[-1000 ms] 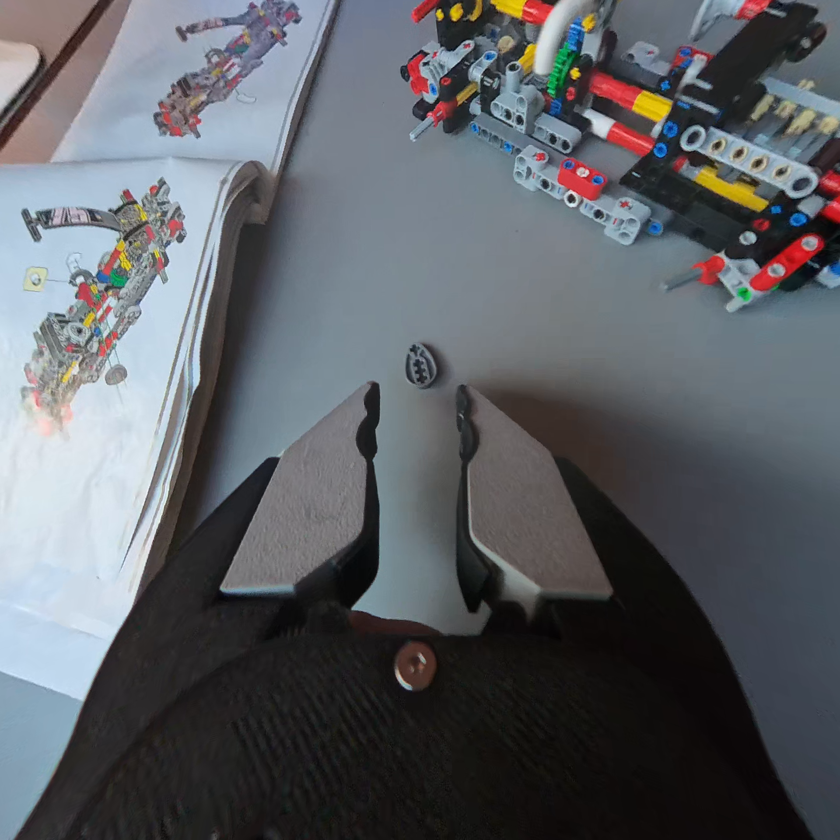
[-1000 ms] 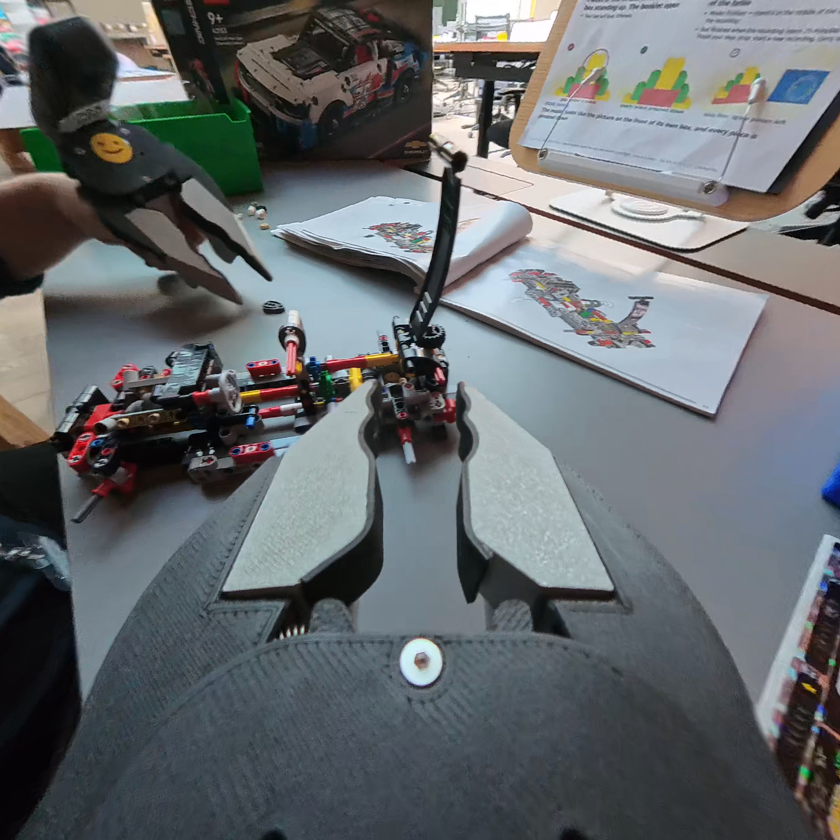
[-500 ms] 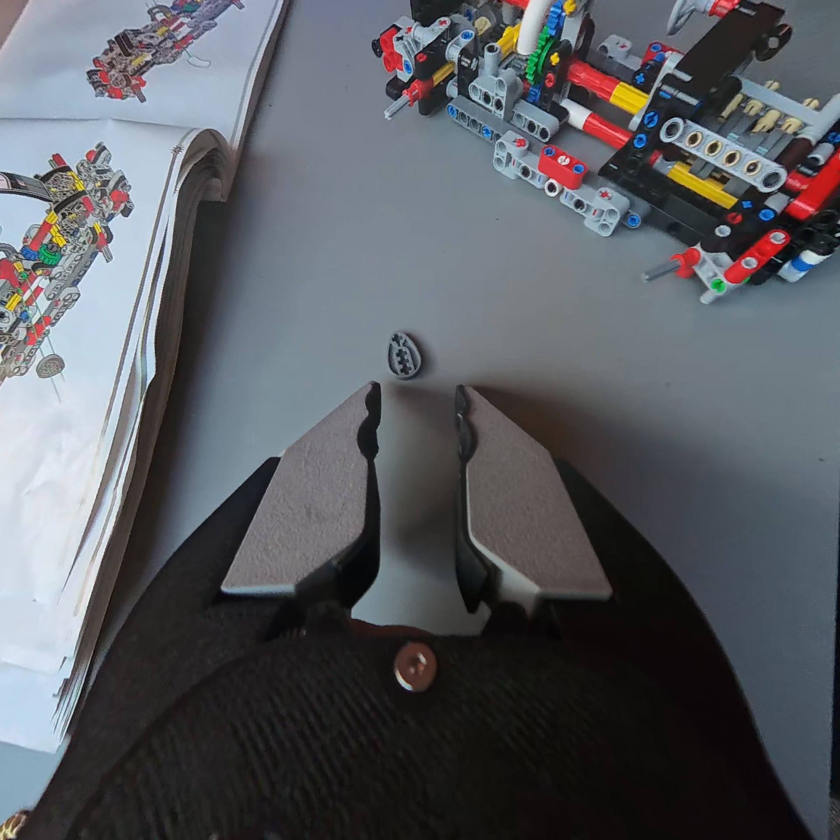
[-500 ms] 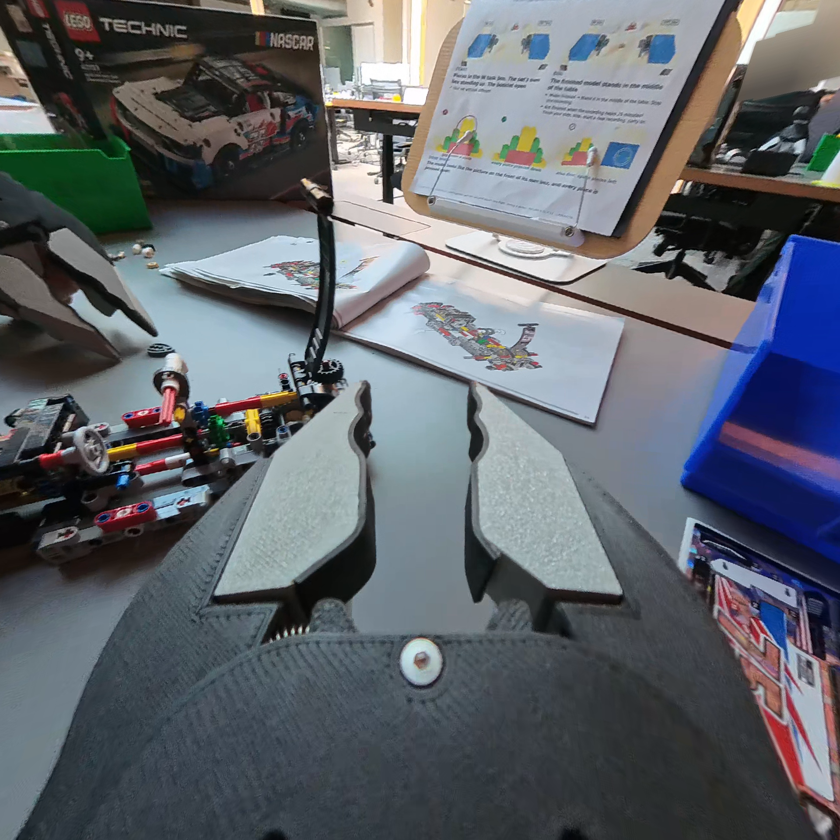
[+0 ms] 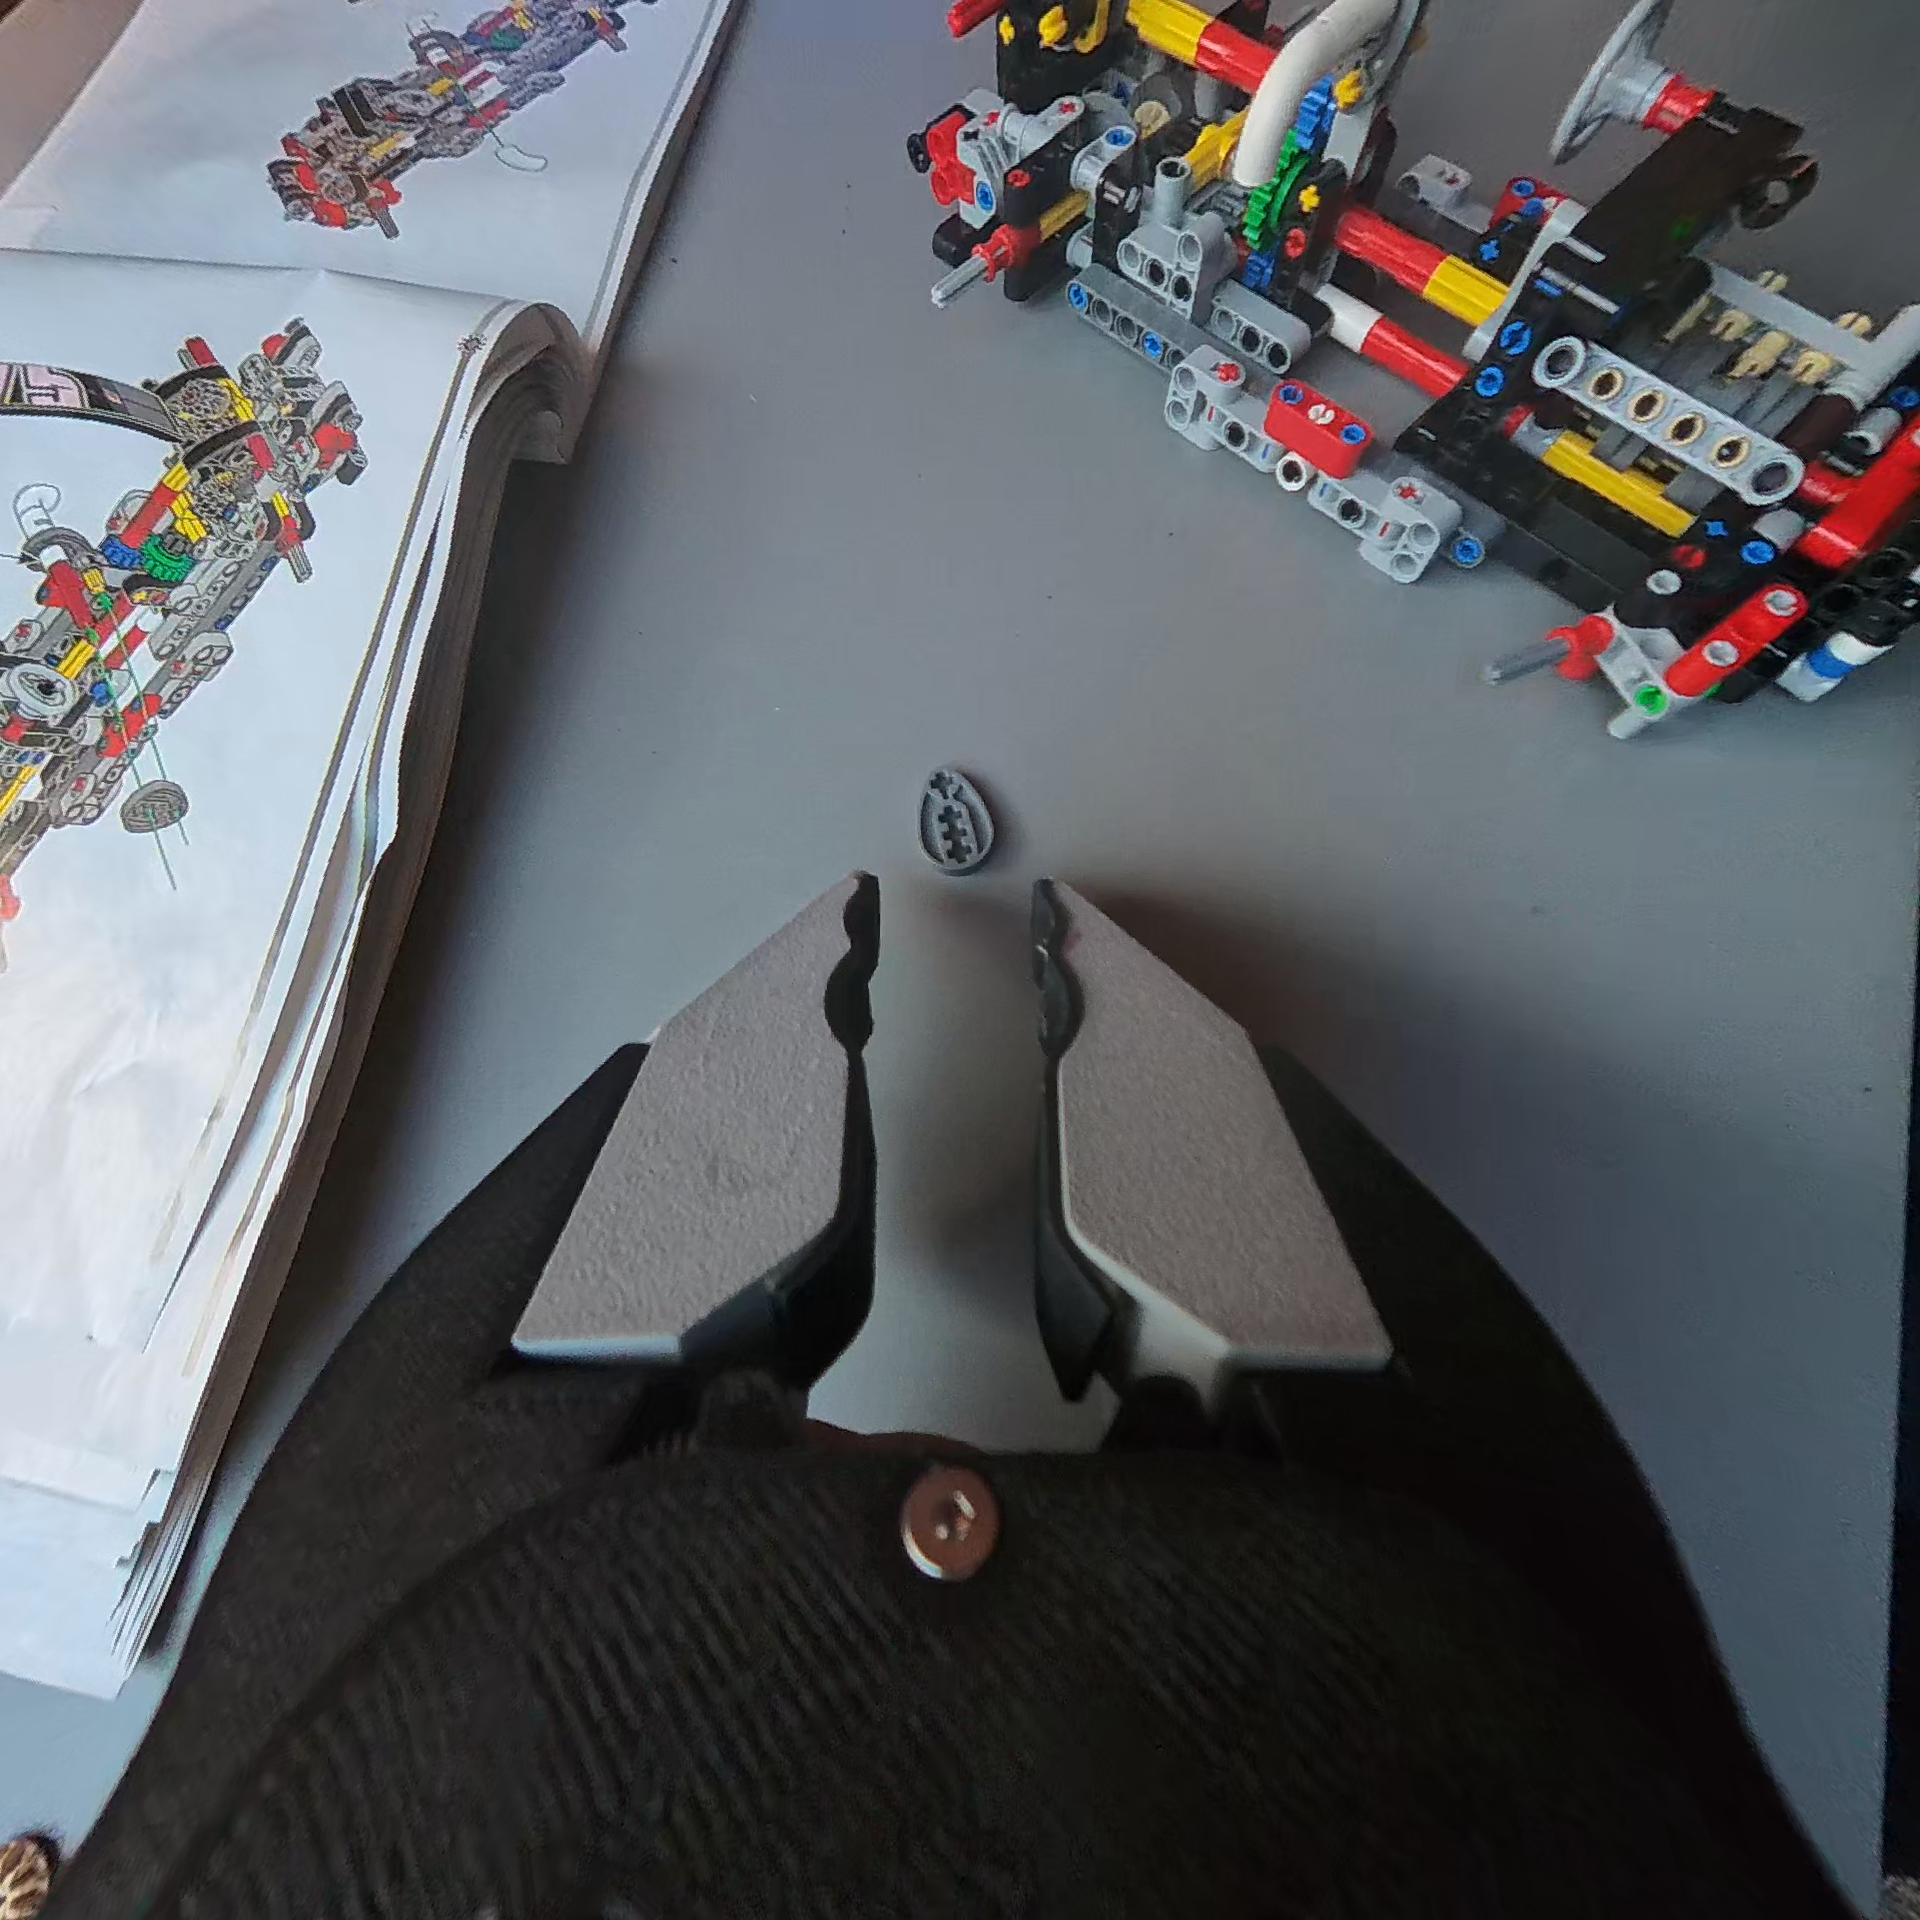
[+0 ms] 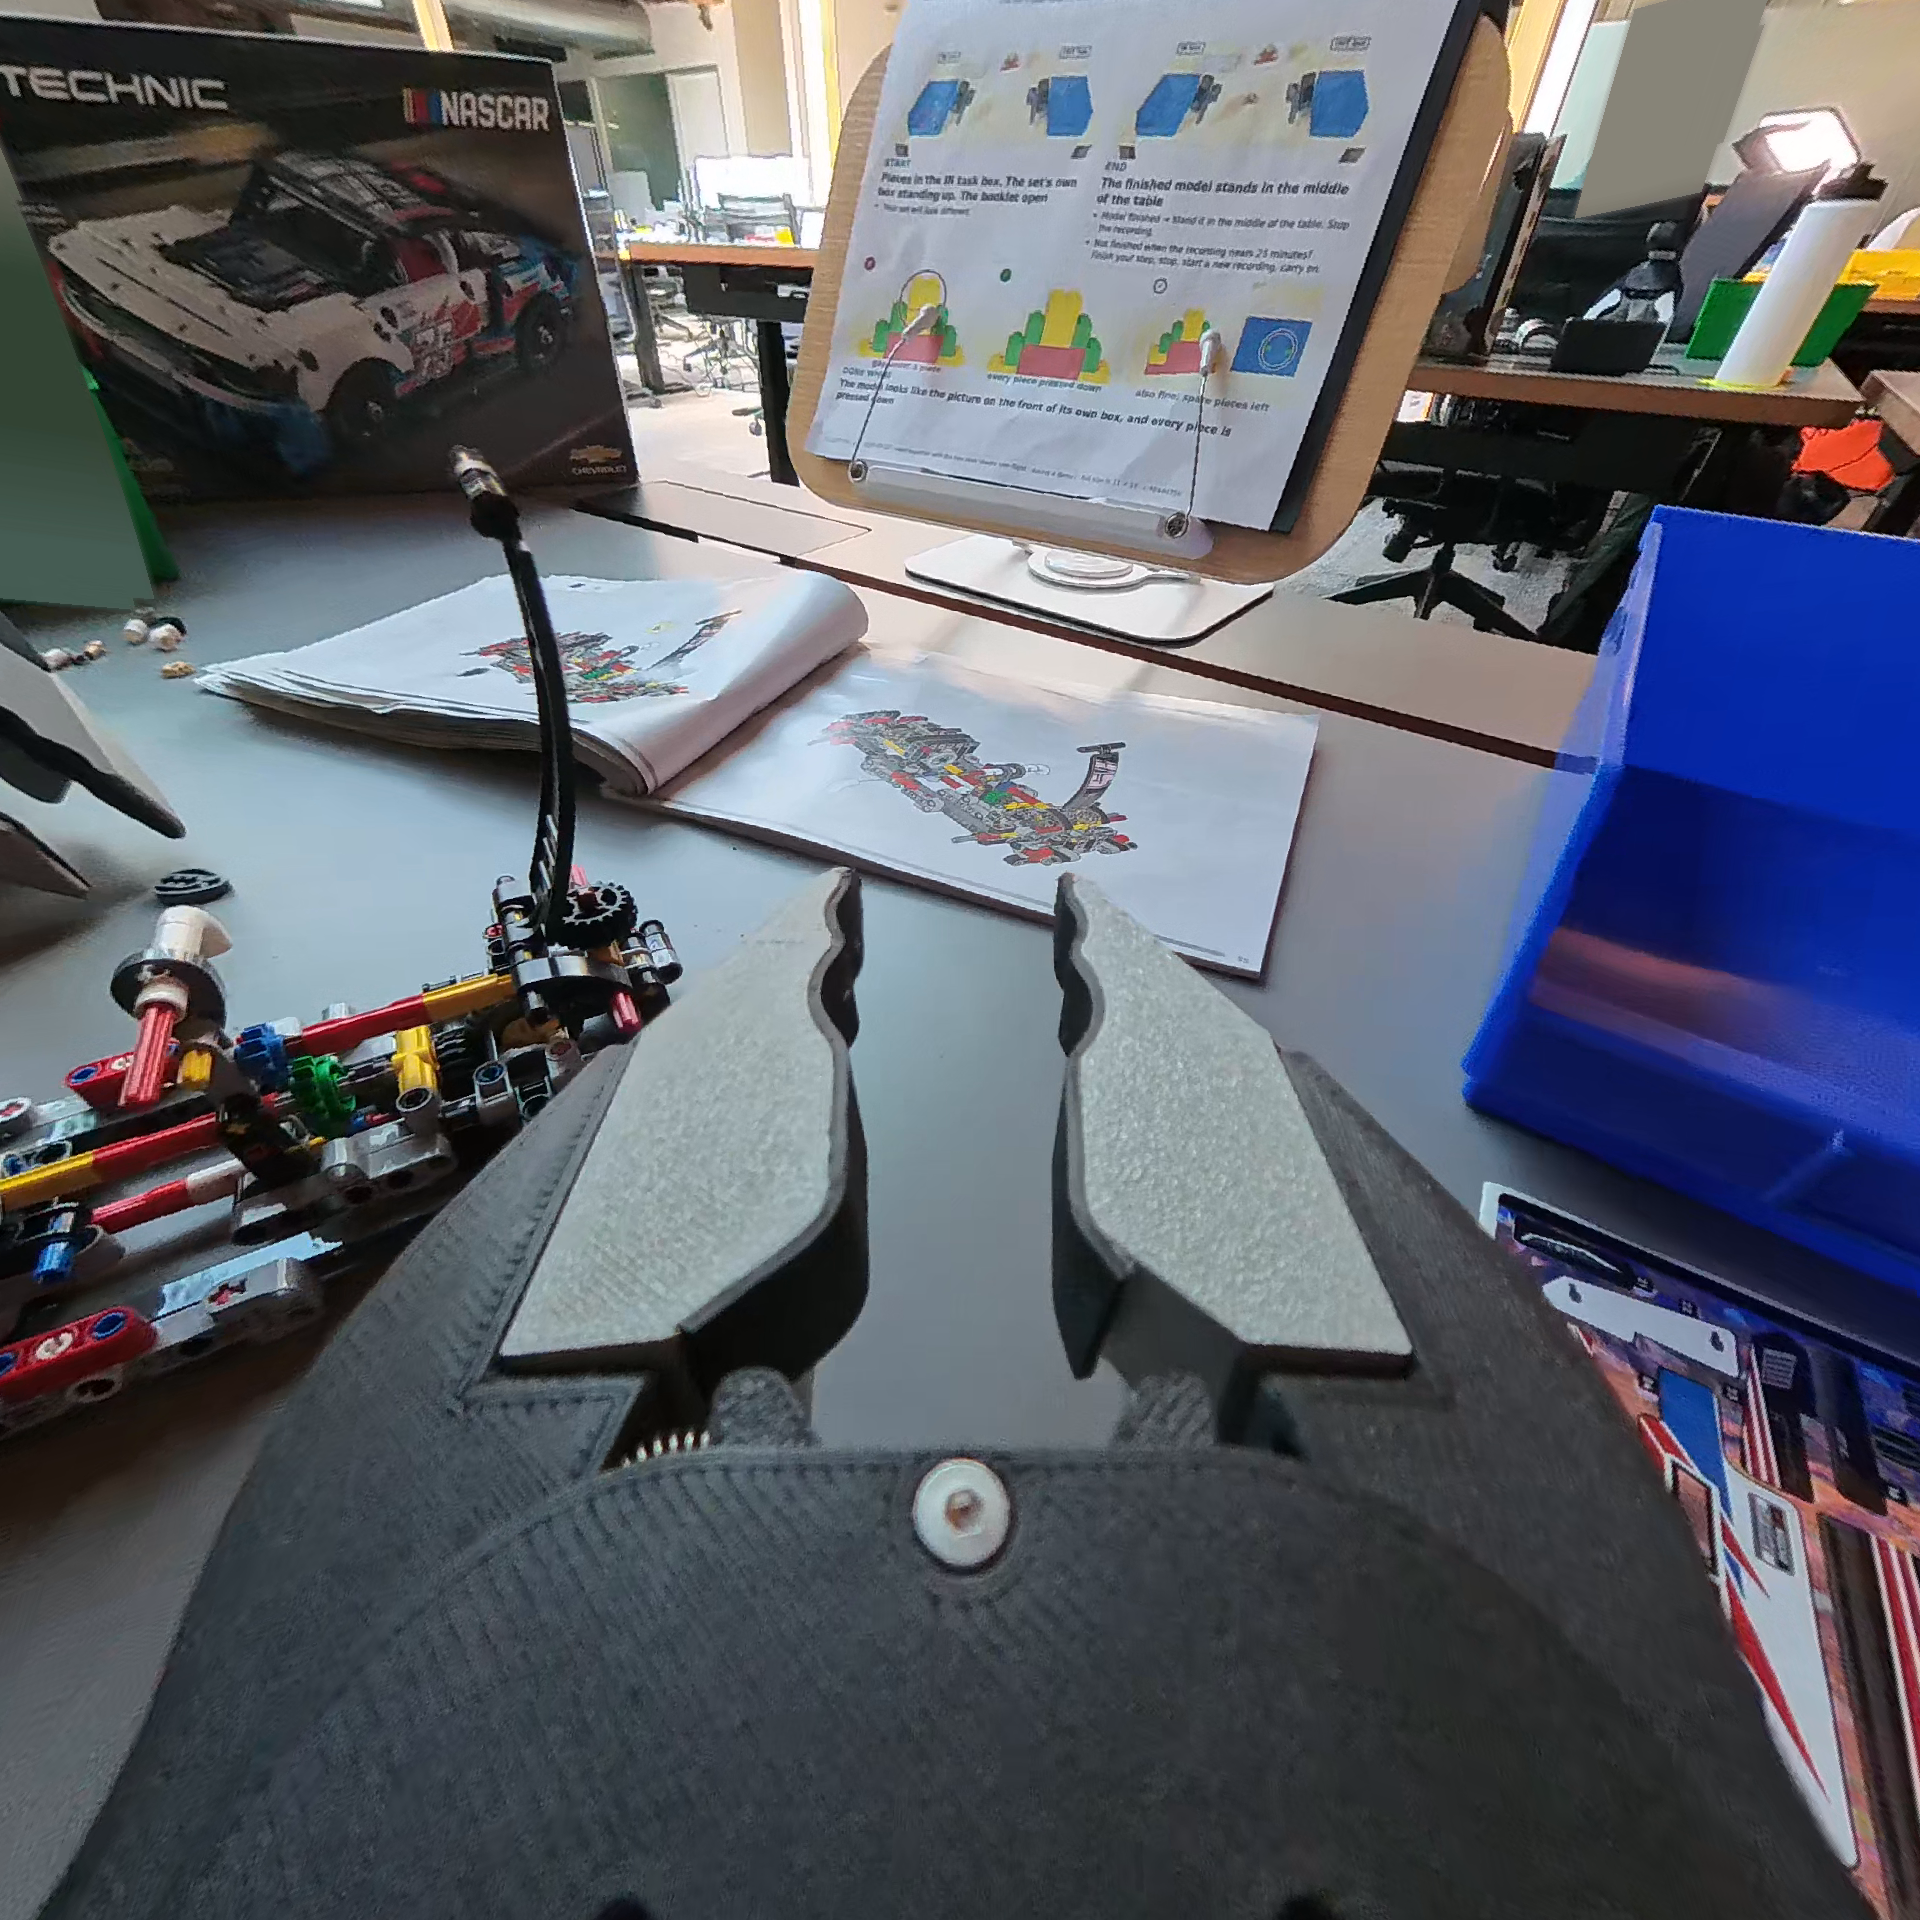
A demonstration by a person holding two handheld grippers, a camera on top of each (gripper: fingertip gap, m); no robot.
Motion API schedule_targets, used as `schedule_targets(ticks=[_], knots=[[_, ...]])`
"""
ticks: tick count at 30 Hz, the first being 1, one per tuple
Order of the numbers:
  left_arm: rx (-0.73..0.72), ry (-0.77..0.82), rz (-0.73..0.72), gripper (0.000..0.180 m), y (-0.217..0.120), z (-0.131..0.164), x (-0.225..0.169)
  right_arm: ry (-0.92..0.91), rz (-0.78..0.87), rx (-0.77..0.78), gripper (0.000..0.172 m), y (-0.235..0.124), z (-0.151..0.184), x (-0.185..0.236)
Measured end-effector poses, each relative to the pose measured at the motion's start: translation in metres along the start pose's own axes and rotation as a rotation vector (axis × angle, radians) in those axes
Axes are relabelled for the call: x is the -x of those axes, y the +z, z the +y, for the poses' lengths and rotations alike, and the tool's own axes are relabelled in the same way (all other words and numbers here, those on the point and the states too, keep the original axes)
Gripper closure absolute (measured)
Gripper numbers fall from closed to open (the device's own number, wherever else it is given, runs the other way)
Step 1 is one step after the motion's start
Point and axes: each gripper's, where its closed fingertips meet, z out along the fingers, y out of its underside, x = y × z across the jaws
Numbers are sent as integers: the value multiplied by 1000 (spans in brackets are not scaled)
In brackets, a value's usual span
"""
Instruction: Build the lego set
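Grey plastic, egg-shaped, flat on the grey desk (image 5: 727, 644): a small cam-like piece (image 5: 956, 821) with a notched slot is seen just ahead of the left hand-held gripper (image 5: 956, 883). The fingers are parted, nothing is held, and neither fingertip (image 5: 860, 896) touches the piece; bare desk is seen between them. The piece lies just beyond the tips, roughly on the centre line, slightly toward the left finger.

The right hand-held gripper (image 6: 956, 894) is likewise released and empty, held low over the desk. Nearest to it on its left is the end of a partly built brick model (image 6: 312, 1081), from which a black flexible hose (image 6: 545, 727) rises; the gripper is apart from it.

Around:
- An open instruction booklet (image 5: 260, 727) is spread left of the left gripper, well apart from the piece.
- The model (image 5: 1455, 343) is seen again up and right of the piece, with open desk between.
- A blue bin (image 6: 1714, 935) stands to the right of the right gripper; a printed sheet lies below it.
- A set box (image 6: 312, 260) and a sheet on a wooden stand (image 6: 1122, 260) stand at the back.
- A few loose small parts (image 6: 145, 634) lie near the box.

Nothing is seen lying between the left fingers and the piece.
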Motion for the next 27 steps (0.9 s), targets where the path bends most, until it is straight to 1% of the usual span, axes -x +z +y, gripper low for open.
schedule_targets(ticks=[4, 18, 24, 27], knots=[[-12, -14, 0, 155, -1, -1, 1, -1, 3, 15, 139, 2, 2, 0], [-11, -19, -32, 154, -1, -1, 6, 15, -15, -85, 141, -3, -12, 0], [16, 18, -74, 152, 1, 2, 7, 20, -19, -100, 141, -5, -14, 2], [7, 19, -80, 152, 0, 1, 8, 13, -22, -96, 141, -4, -14, 4]])
